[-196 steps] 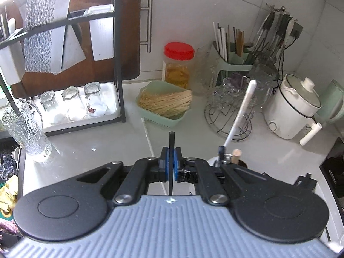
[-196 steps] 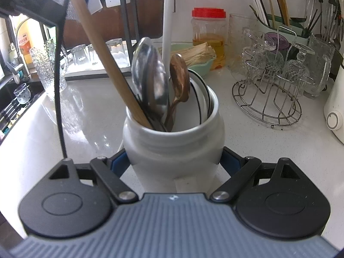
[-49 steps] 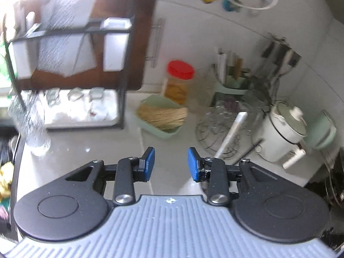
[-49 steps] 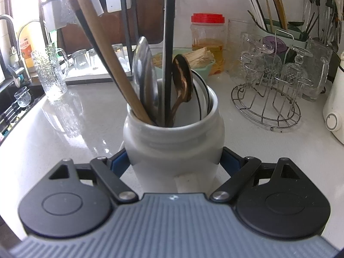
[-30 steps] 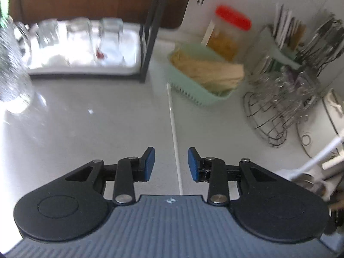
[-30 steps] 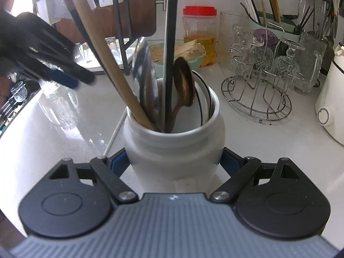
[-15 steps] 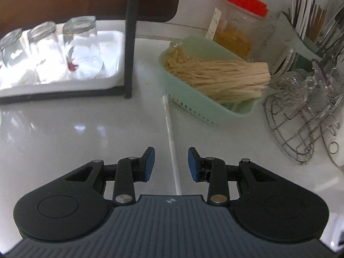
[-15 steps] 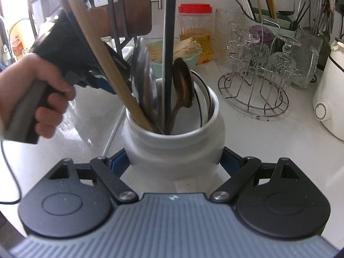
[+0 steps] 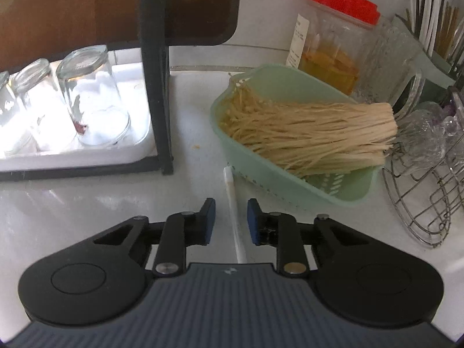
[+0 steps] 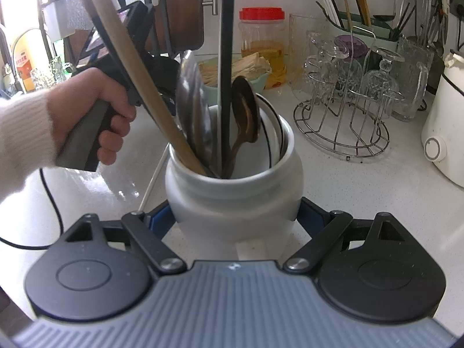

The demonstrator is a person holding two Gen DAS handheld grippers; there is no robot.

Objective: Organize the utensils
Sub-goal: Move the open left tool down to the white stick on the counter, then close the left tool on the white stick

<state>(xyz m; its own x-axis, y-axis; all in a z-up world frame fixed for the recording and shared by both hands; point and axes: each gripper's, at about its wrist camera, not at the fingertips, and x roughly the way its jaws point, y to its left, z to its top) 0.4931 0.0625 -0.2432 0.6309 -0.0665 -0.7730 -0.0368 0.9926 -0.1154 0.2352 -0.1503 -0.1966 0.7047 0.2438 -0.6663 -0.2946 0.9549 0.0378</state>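
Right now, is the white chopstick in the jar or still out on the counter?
Out. The white chopstick lies flat on the counter beside the green basket, between the open jaws of the left hand-held gripper, untouched.

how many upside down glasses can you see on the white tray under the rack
3, side by side on the white tray: right glass beside the rack post, middle glass, and left glass, cut off by the frame edge. More may sit out of frame.

White table, crowded along the back

On my table I saw a white chopstick, green basket, red-lidded jar, wire rack, black shelf frame and white crock.
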